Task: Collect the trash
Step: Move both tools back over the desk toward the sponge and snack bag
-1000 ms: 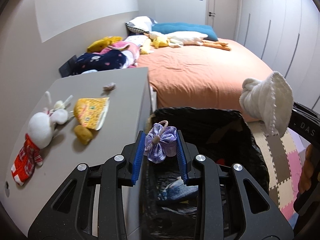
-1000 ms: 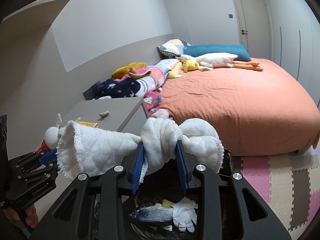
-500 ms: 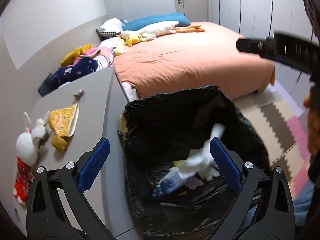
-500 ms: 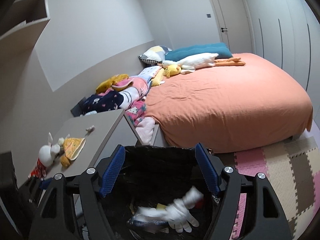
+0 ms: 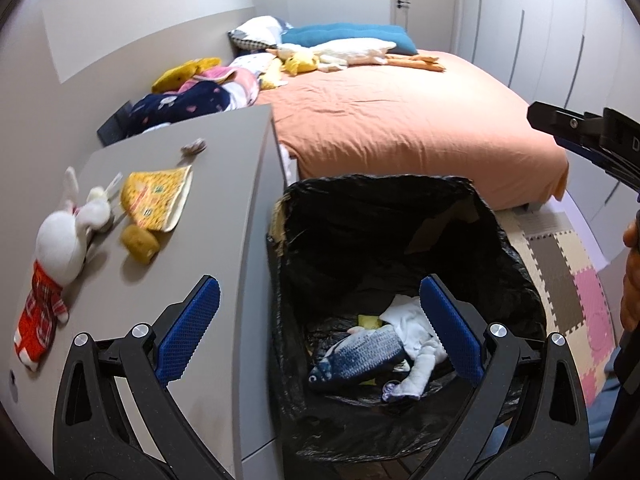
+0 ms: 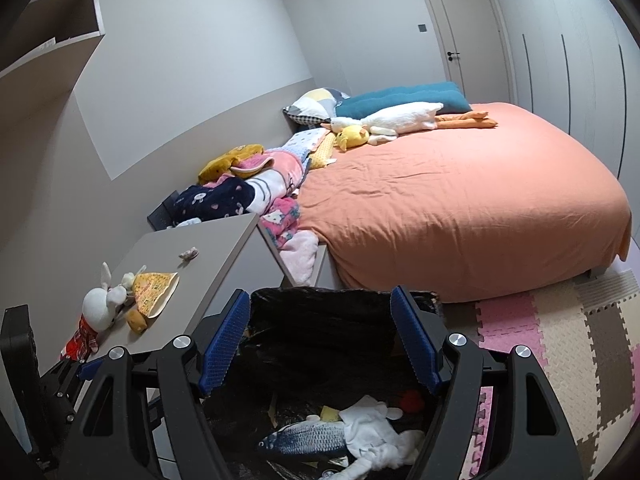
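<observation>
A bin lined with a black bag [image 5: 400, 216] [image 6: 340, 300] stands beside a grey cabinet. Inside lie a white cloth [image 5: 416, 328] [image 6: 372, 428], a blue toy fish [image 5: 356, 354] [image 6: 304, 438] and a small purple item [image 5: 390, 390]. My left gripper [image 5: 320, 332] hangs wide open over the bin with nothing between its blue pads. Also above the bin, my right gripper [image 6: 322, 344] is open and holds nothing. On the cabinet top [image 5: 224, 200] rest a yellow pouch [image 5: 158, 196], a yellow sponge [image 5: 140, 242], a small grey scrap [image 5: 194, 147] and a white rabbit doll [image 5: 60, 248].
An orange bed [image 6: 460, 204] with pillows, plush toys and a heap of blankets [image 6: 248, 184] fills the room behind the bin. Foam puzzle mats [image 6: 560, 340] cover the floor on the right. A person's hand [image 5: 632, 276] shows at the right edge.
Both grippers opened. The purple item fell from the left one and the white cloth from the right one; both now lie in the bin.
</observation>
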The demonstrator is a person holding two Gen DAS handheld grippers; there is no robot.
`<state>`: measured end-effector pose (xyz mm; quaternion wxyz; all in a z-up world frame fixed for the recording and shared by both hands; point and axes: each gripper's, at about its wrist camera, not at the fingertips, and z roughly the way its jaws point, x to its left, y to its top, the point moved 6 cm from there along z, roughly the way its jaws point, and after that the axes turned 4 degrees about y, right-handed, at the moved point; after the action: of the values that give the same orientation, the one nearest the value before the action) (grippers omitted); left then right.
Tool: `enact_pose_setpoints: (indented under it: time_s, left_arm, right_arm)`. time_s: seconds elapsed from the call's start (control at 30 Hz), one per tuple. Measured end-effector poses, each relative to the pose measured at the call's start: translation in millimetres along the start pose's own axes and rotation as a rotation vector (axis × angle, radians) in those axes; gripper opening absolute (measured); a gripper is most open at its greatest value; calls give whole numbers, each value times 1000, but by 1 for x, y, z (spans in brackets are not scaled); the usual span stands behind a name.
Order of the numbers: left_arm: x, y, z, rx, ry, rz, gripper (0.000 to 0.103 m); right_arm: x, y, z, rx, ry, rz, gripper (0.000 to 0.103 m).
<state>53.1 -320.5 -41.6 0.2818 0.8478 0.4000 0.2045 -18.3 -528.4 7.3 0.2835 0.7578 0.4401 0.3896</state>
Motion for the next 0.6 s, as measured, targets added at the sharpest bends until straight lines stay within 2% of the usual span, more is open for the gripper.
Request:
enact_pose_setpoints:
  time_s: [0.6]
  left_arm:
    - [83,-19,12,42,55,-229,97]
  right_arm:
    - [59,-21,48,102,93,-70,75]
